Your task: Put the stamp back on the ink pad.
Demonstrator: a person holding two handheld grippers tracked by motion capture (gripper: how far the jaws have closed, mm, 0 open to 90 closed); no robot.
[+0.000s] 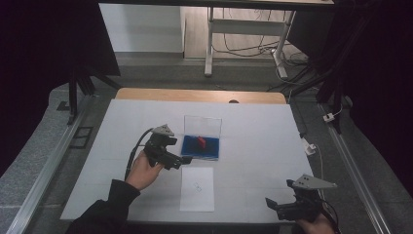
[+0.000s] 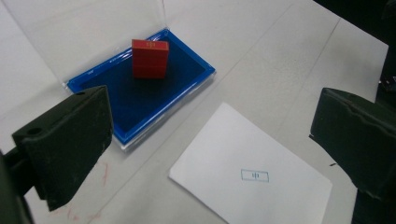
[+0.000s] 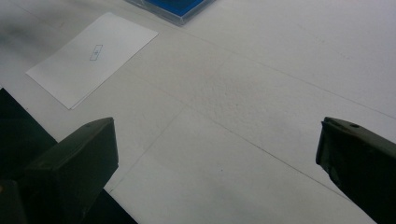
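Observation:
A small red stamp block (image 1: 200, 141) (image 2: 149, 58) stands upright on a blue ink pad (image 1: 209, 148) (image 2: 140, 100) that lies in a clear case with its lid raised. In front of the pad lies a white sheet of paper (image 1: 197, 189) (image 2: 252, 175) (image 3: 93, 56) with a small blue rectangular print on it. My left gripper (image 1: 181, 162) (image 2: 212, 144) is open, just left of the pad's near corner, with nothing between its jaws. My right gripper (image 1: 272, 204) (image 3: 217, 163) is open low over the table's near right edge, empty.
The white table top (image 1: 263, 141) has a wooden strip along its far edge. Metal rails run down both sides. A white plug and cable (image 1: 309, 147) lie at the table's right edge. A desk frame with cables stands beyond.

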